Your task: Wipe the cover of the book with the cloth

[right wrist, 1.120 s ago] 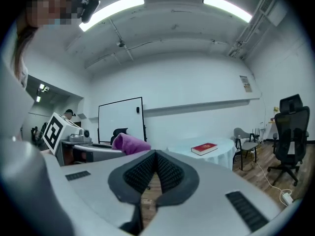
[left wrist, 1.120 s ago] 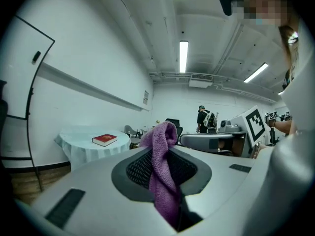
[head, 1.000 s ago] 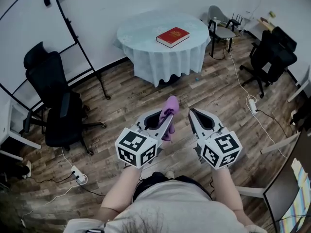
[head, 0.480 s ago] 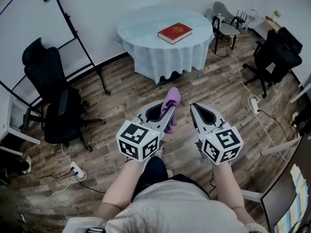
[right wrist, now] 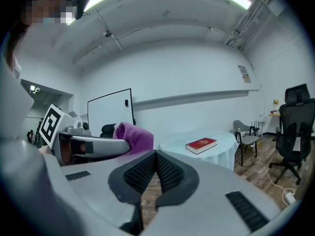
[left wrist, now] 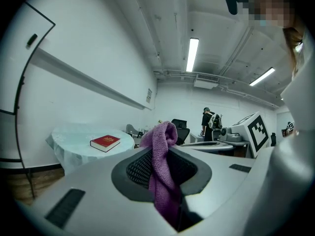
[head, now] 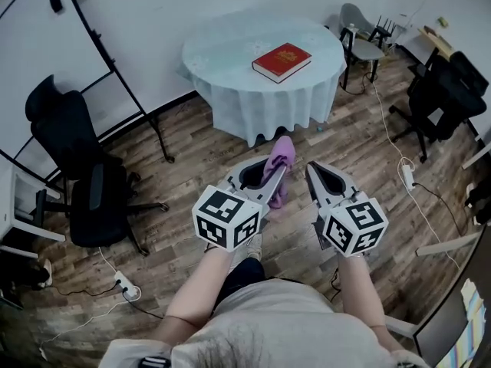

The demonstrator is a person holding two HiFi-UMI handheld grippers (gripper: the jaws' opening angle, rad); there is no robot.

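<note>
A red book (head: 281,60) lies flat on the round table (head: 230,60) with a pale cloth cover, far ahead of both grippers. It also shows as the red book (left wrist: 105,142) in the left gripper view and the red book (right wrist: 201,144) in the right gripper view. My left gripper (head: 276,173) is shut on a purple cloth (head: 278,167), which sticks up and hangs out of the jaws as the purple cloth (left wrist: 161,171). My right gripper (head: 313,173) is shut with nothing in it, held beside the left one, well short of the table.
A black office chair (head: 80,175) stands at the left, a whiteboard stand (head: 130,90) behind it. More black chairs (head: 445,90) and a grey chair (head: 357,41) stand at the right. Cables and power strips (head: 405,175) lie on the wooden floor.
I have stepped closer to the table: it and the book sit larger and nearer in the head view. Both grippers stay held together in front, cloth still gripped.
</note>
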